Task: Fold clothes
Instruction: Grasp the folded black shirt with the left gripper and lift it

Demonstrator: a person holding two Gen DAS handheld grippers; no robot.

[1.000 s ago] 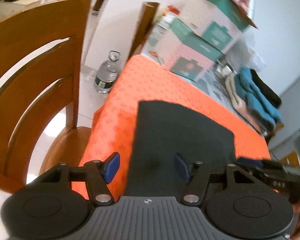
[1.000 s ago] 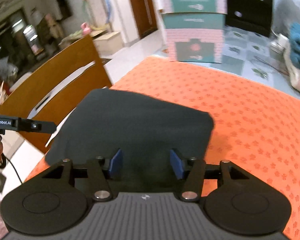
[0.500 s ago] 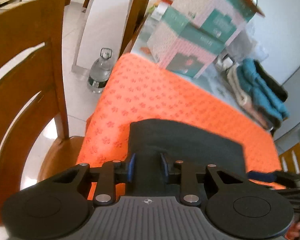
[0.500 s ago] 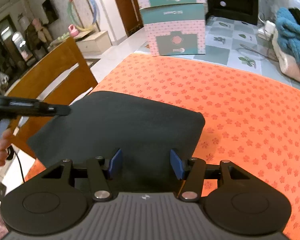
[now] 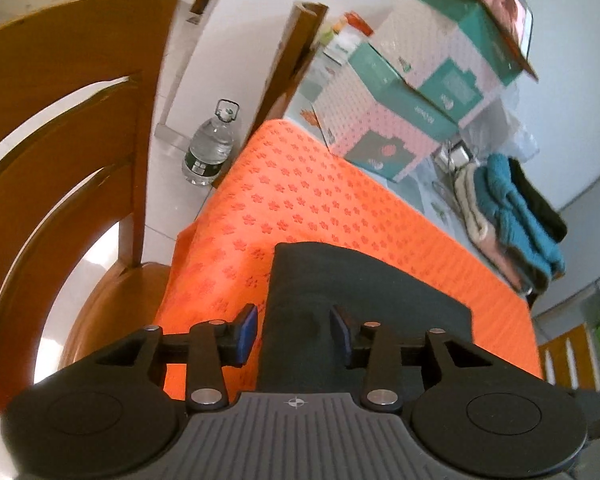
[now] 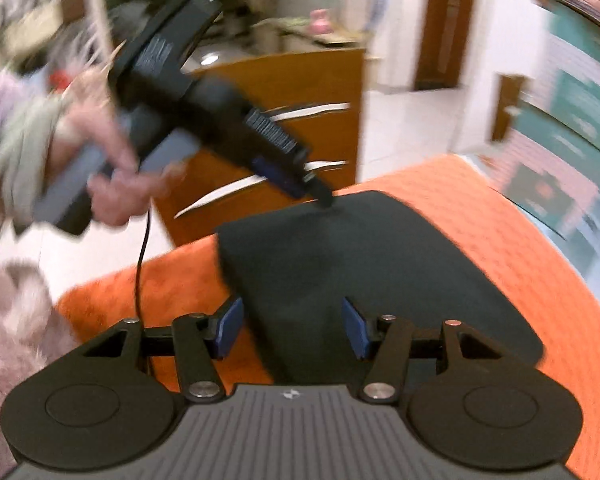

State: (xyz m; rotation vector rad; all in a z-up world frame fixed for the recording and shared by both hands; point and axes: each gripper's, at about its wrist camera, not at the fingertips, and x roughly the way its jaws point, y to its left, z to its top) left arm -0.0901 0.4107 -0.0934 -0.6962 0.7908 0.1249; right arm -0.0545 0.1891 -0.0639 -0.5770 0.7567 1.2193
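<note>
1. A folded dark garment [image 5: 364, 292] lies flat on the orange cloth [image 5: 300, 204], right ahead of both grippers.
2. The left gripper [image 5: 292, 330] hangs over the garment's near left edge, its blue pads apart and holding nothing.
3. The right gripper [image 6: 292, 328] sits spread wide over the garment's near edge.
4. A wooden chair [image 5: 60, 120] stands left of the left gripper, and folded knitwear [image 5: 512, 216] is stacked far off to its right.

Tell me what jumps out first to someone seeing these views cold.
The bright orange flower-print cloth covering the table, with a dark folded garment lying flat near its front edge. Both the left gripper and right gripper sit open over it. Behind stand stacked pink-and-teal boxes.
</note>
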